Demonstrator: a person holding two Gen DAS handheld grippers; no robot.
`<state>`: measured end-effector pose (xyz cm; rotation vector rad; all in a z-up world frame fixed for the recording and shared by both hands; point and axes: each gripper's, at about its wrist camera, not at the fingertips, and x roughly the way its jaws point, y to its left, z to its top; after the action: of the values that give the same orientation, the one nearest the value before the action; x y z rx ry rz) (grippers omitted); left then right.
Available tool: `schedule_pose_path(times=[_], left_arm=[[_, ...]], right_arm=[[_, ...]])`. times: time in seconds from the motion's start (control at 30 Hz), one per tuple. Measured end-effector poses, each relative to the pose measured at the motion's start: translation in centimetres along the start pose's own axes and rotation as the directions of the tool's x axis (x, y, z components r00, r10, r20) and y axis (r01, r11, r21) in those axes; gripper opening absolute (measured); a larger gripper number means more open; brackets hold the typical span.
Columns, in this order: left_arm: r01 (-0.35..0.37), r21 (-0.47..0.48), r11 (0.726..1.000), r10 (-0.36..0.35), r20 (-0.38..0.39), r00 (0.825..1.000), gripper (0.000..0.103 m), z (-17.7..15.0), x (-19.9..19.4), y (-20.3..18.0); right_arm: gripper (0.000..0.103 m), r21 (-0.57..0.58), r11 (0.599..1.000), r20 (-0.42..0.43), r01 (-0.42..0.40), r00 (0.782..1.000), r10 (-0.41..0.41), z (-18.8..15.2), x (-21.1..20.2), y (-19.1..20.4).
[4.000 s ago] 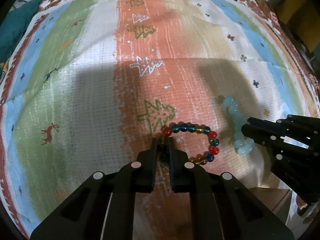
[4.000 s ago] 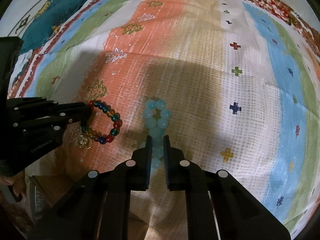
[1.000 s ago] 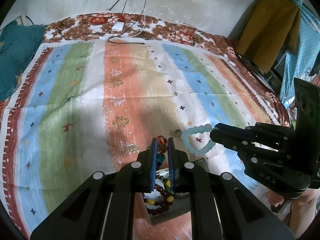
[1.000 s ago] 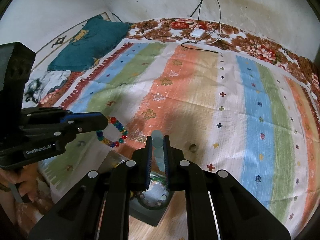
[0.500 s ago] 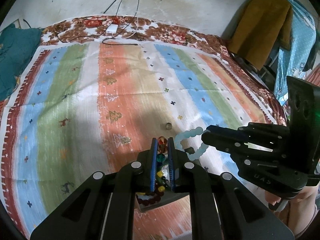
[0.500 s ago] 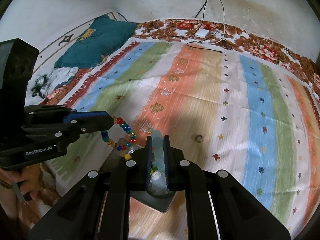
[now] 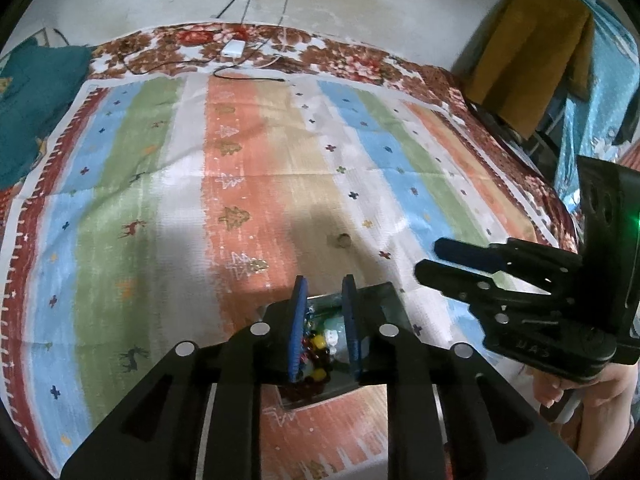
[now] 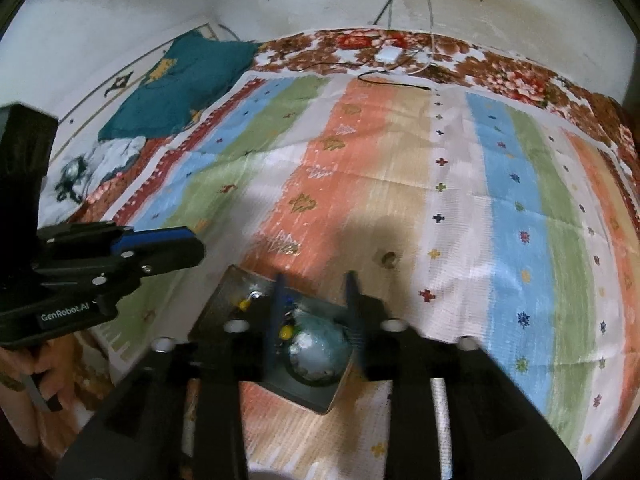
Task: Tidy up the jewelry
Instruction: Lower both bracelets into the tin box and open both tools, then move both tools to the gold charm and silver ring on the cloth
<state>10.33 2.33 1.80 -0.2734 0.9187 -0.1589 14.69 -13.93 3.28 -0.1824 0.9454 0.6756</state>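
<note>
Both bracelets dropped: left gripper [image 7: 325,294] and right gripper [image 8: 314,300], jaws just opened and empty, above the small grey jewellery box [image 8: 224,300]. Next, lift clear.

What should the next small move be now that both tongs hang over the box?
Probably lift both tongs up and away from the box. The left tongs and right tongs have just been opening, with nothing pinched between them, and the pale blue bracelet and multicoloured beads lie inside. A small round object on the striped cloth could come next.
</note>
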Motion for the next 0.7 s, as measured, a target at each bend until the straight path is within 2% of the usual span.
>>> schedule_pose_path(times=[0.17,0.27,0.37,0.7], left_arm=[[-0.013,-0.038,0.999,0.012,-0.016,1.0,0.032,0.3,0.7,1.4],[-0.01,-0.068,0.998,0.008,-0.027,1.0,0.036,0.6,1.2,2.1],[-0.009,-0.089,0.996,0.005,-0.044,0.999,0.042,0.7,1.8,2.7],[-0.021,-0.126,0.992,0.008,-0.101,0.995,0.047,1.3,4.1,3.6]], right_arm=[[0.041,0.029,0.999,-0.014,0.022,1.0,-0.022,0.2,0.6,-1.1],[0.047,0.046,0.999,-0.026,0.027,0.999,-0.026,0.4,1.2,-1.6],[0.049,0.053,0.998,-0.041,0.035,0.999,-0.033,0.6,1.7,-2.0],[0.05,0.051,0.997,-0.089,0.051,0.995,-0.046,1.4,3.8,-2.7]])
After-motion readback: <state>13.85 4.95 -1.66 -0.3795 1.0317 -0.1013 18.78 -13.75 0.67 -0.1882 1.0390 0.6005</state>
